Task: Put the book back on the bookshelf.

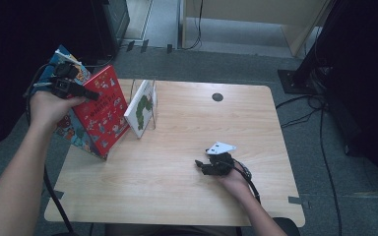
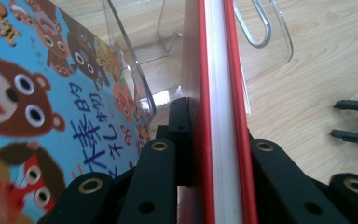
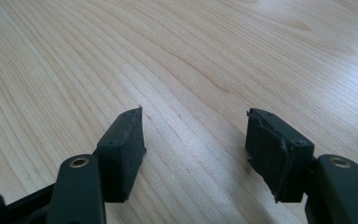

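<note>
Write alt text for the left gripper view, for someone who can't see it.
The left gripper is clamped on the edge of a red book, its white page block running up between the two black jaws. A blue picture book with cartoon animals stands to its left beside a clear stand, above the wooden table; the right gripper shows at the right edge.

Wooden table point(image 1: 187, 187): clear book stand point(image 1: 150, 101), 3 books leaning.

A red book point(image 1: 102, 110) with white page edges, a blue book point(image 2: 37, 107) patterned with cartoon animals, a pale wood-grain table point(image 1: 187, 147).
</note>
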Motion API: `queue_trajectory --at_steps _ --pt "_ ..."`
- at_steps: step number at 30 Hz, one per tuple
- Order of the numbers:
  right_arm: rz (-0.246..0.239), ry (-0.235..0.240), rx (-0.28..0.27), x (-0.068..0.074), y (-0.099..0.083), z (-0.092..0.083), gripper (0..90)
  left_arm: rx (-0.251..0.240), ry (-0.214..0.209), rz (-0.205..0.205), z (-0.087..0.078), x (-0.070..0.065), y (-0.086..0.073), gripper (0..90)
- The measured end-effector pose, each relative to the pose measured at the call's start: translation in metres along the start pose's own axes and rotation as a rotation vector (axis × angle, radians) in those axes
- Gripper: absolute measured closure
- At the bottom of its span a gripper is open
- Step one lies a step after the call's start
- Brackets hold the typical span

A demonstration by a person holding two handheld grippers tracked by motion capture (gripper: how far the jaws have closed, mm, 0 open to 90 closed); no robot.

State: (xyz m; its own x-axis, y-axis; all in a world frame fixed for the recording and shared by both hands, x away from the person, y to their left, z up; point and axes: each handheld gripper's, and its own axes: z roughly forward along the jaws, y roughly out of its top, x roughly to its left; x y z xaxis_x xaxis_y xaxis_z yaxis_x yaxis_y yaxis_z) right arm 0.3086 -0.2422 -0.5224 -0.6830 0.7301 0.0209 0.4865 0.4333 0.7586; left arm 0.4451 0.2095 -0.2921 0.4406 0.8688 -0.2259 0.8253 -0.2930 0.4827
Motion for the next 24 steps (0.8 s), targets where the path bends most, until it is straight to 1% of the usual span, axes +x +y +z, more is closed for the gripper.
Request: queue_trajectory --at_steps 2,4,8,10,12,13,15,17,19,22,24 --pt "0.001 0.001 0.000 0.000 0.000 0.000 37.1 0.002 0.007 -0.001 0.004 0.000 0.002 80.2" --pt "0.001 0.001 0.001 0.000 0.000 0.000 37.1 -0.004 0.007 -0.006 0.005 0.002 0.004 80.2" --pt "0.001 0.000 -0.001 0.000 0.000 0.000 37.1 0.002 0.010 -0.012 0.006 0.004 0.005 79.9" --pt "0.001 0.000 -0.001 0.000 0.000 0.000 37.1 0.016 0.005 -0.020 0.005 0.005 0.006 79.6" --pt "0.000 0.000 -0.001 0.000 0.000 0.000 37.1 0.036 -0.014 -0.033 0.005 0.007 0.007 77.6" --pt "0.001 0.001 -0.001 0.000 0.000 0.000 37.1 0.038 -0.018 -0.033 0.004 0.008 0.008 76.7" --pt "0.001 0.000 -0.001 0.000 0.000 0.000 37.2 0.062 -0.012 -0.015 0.002 0.007 0.011 77.1" --pt "0.002 0.000 -0.001 0.000 0.000 0.000 37.3 0.102 0.000 -0.017 0.002 0.007 0.014 78.0" --pt "0.002 -0.001 -0.001 0.000 0.000 0.000 37.3 0.133 0.006 -0.004 0.002 0.008 0.016 78.2" --pt "0.002 -0.001 -0.001 0.000 0.000 0.000 37.3 0.145 0.004 -0.024 0.003 0.010 0.017 78.6" --pt "0.002 -0.001 -0.001 0.000 0.000 0.000 37.3 0.156 -0.004 -0.026 0.004 0.011 0.017 78.5"
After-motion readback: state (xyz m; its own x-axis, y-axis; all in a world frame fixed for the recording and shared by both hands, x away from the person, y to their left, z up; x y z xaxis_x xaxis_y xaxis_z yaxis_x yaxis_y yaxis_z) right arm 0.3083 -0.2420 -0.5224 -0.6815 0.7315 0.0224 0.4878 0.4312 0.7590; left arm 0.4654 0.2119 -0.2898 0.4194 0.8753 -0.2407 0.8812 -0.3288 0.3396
